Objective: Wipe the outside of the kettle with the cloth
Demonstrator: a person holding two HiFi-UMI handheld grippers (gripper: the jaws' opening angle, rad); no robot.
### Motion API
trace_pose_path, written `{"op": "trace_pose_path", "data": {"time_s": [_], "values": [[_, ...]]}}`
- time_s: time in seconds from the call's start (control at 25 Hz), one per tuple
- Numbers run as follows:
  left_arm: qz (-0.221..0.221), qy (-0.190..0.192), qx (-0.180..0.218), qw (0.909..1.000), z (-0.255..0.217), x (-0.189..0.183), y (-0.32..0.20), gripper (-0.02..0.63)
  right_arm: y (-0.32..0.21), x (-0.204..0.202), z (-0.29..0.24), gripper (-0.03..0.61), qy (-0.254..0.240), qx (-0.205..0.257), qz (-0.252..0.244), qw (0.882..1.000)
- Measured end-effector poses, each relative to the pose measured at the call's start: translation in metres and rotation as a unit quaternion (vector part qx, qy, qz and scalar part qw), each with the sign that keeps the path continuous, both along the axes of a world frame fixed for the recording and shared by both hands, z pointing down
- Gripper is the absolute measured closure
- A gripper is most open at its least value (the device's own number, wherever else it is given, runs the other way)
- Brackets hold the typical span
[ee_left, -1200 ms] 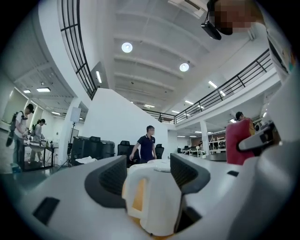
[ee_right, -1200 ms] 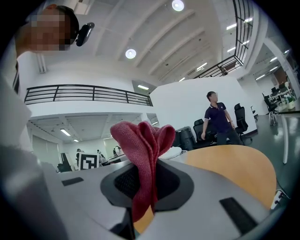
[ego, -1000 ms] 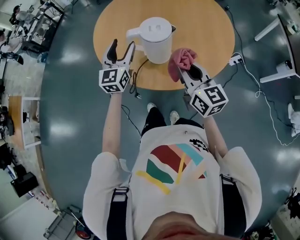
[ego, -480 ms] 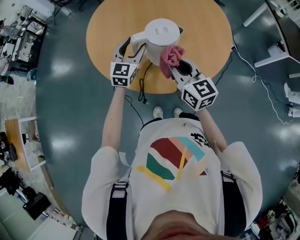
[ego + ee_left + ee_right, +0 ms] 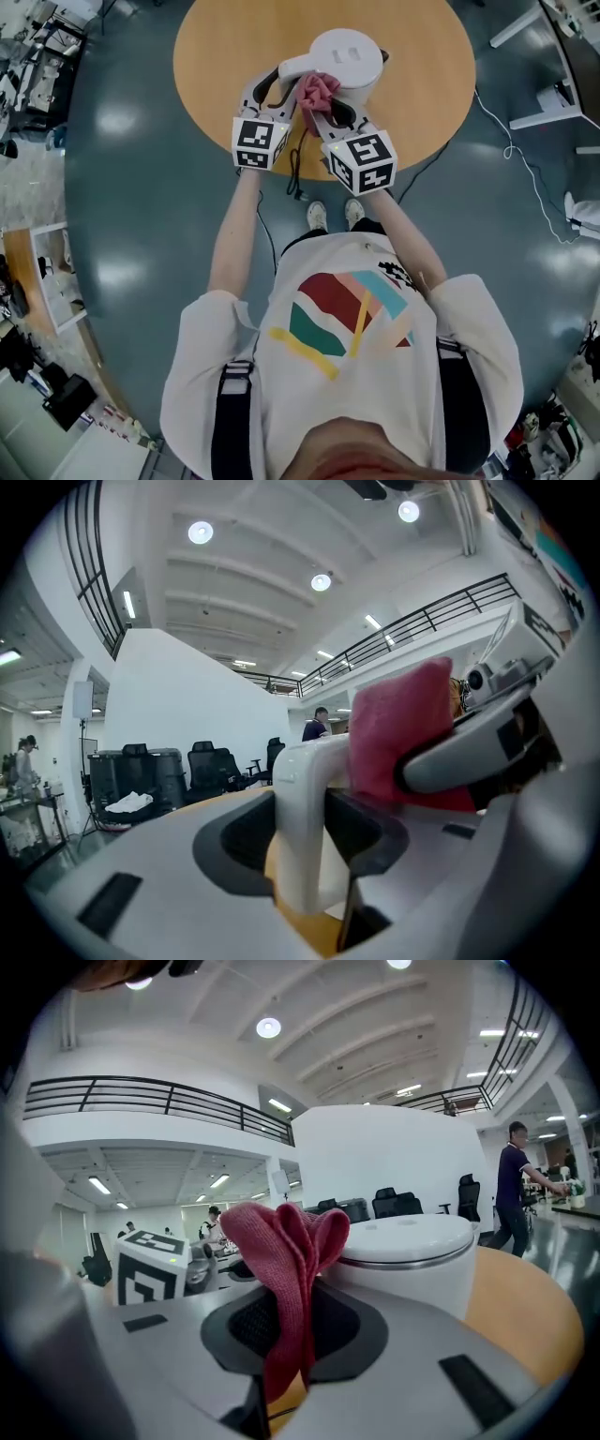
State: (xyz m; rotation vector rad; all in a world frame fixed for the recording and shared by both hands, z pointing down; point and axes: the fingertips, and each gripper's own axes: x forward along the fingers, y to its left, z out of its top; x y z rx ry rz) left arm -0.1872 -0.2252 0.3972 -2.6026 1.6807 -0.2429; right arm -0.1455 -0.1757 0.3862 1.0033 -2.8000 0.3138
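Wiping looks barely begun: the left gripper (image 5: 271, 79) clamps the kettle (image 5: 349, 58) by its handle (image 5: 302, 827), while the right gripper (image 5: 325, 99) pinches the cloth (image 5: 317, 88) against its near side.

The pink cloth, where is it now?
In the head view, the cloth is pinched in the right tool, at the near side of the white kettle, just right of its handle.

Head view: top edge cuts off round wooden table (image 5: 216, 56). Only lid of white plastic kettle (image 5: 349, 58) shows plainly. Near wall hidden behind crumpled pink cloth (image 5: 317, 90) and right gripper (image 5: 326, 105).
Left gripper view: kettle body hidden behind cloth; only handle (image 5: 305, 827) shows.
Right gripper view: kettle base hidden behind grey jaw. Cannot tell whether cloth touches kettle wall.
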Motion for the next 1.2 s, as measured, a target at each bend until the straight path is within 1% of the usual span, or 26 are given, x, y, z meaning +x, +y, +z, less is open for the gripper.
{"op": "trace_pose_path", "data": {"time_s": [0.08,0.2,0.36,0.44,0.56,1.04,1.2], "values": [[-0.006,0.006,0.0,1.0,0.002,0.0,0.001,0.407,-0.007,-0.002,0.003,0.531,0.001,-0.007,0.012,1.0],[-0.017,0.015,0.004,0.9997,0.005,-0.001,0.003,0.408,-0.011,-0.003,0.004,0.531,0.01,-0.001,0.024,1.0],[-0.013,0.003,0.008,0.9999,0.003,-0.001,0.005,0.41,-0.012,-0.003,0.004,0.531,0.003,-0.006,0.046,0.999],[-0.013,-0.001,0.01,0.9999,0.003,-0.001,0.004,0.41,-0.013,0.001,0.006,0.531,0.008,-0.006,0.055,0.998],[-0.018,-0.003,0.01,0.9998,0.005,-0.001,0.002,0.41,-0.013,0.013,0.01,0.532,0.026,0.007,0.062,0.998],[-0.025,-0.01,0.014,0.9996,0.006,0.003,0.003,0.41,-0.011,0.06,0.01,0.531,0.021,0.012,0.077,0.997],[-0.025,-0.009,0.016,0.9995,0.004,0.004,0.003,0.41,-0.016,0.085,0.009,0.531,0.018,0.012,0.1,0.995]]}}
